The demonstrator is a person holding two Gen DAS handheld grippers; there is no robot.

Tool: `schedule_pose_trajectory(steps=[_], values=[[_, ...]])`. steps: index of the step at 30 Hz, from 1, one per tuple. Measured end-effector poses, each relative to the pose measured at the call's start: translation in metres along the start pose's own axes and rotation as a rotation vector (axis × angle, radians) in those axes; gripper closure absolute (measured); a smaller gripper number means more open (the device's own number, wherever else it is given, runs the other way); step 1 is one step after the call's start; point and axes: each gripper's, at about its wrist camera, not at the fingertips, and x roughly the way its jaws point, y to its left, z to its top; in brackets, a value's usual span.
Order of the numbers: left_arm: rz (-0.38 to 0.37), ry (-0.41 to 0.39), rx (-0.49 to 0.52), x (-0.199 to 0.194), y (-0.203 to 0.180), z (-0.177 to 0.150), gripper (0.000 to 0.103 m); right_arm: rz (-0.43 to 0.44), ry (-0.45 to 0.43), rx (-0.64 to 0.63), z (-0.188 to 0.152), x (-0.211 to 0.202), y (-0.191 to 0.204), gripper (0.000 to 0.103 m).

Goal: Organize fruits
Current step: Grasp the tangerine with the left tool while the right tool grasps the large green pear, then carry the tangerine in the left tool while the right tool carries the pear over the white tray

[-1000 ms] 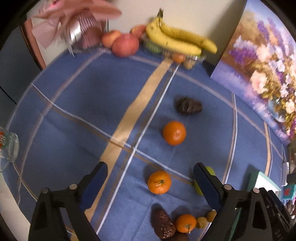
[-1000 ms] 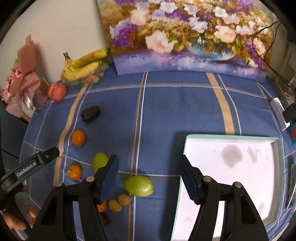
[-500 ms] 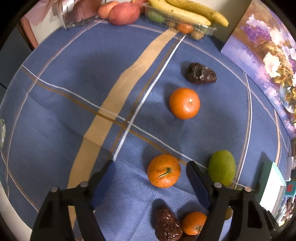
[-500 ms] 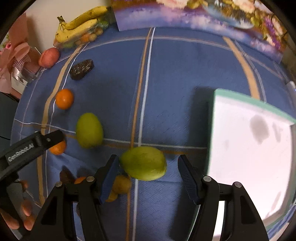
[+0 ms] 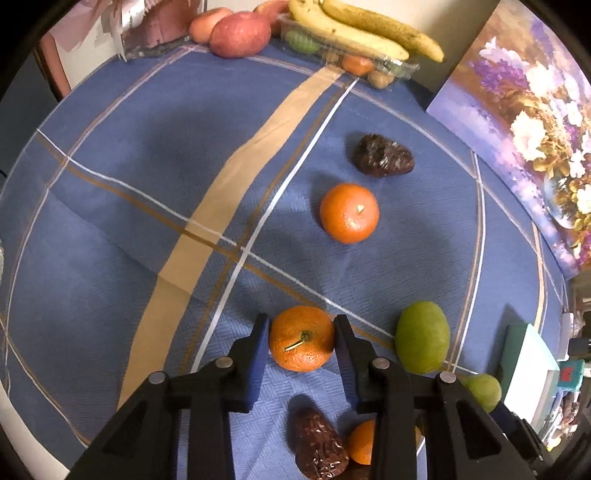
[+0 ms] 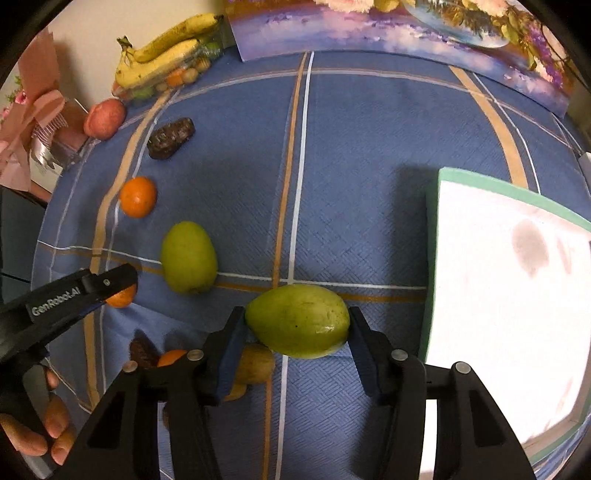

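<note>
My left gripper [image 5: 301, 338] is shut on a stemmed orange tangerine [image 5: 302, 338] that rests on the blue cloth; both pads touch its sides. My right gripper [image 6: 297, 325] is shut on a large green fruit [image 6: 298, 320], with both pads against its ends. A second green fruit [image 6: 188, 257] lies to its left and also shows in the left wrist view [image 5: 423, 336]. Another tangerine [image 5: 349, 213] and a dark wrinkled fruit [image 5: 382, 155] lie farther off. The left gripper [image 6: 122, 280] also shows in the right wrist view.
A white tray with a green rim [image 6: 480, 181] sits to the right. Bananas on a clear box [image 5: 354, 33] and red apples [image 5: 240, 34] stand at the far edge. A flower painting [image 5: 528, 122] leans at the back. More small fruits [image 5: 319, 446] lie close by.
Both grippers moved forward and down, then closed: the left one on the stemmed tangerine, the right one on the large green fruit.
</note>
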Motion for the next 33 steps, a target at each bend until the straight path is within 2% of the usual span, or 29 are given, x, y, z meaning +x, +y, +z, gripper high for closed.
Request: schedule_pose_trajectory(steps=[8,15,23,31,33], values=[[-0.042,-0.107,0.044,-0.055,-0.006,-0.006,0.066,0.018,-0.103,0.012,0.005,-0.042,-0.007,0.047],[-0.088,-0.105,0.095,-0.066,-0.030,-0.012,0.066,-0.029,-0.137,0.066,0.011,-0.054,-0.034,0.047],[-0.135,-0.070,0.212,-0.060,-0.080,-0.033,0.066,-0.148,-0.157,0.265,0.012,-0.072,-0.119,0.047],[-0.165,-0.025,0.382,-0.054,-0.143,-0.072,0.066,-0.260,-0.203,0.475,-0.004,-0.104,-0.209,0.047],[-0.179,-0.006,0.453,-0.051,-0.166,-0.087,0.066,-0.269,-0.212,0.508,-0.006,-0.108,-0.227,0.047]])
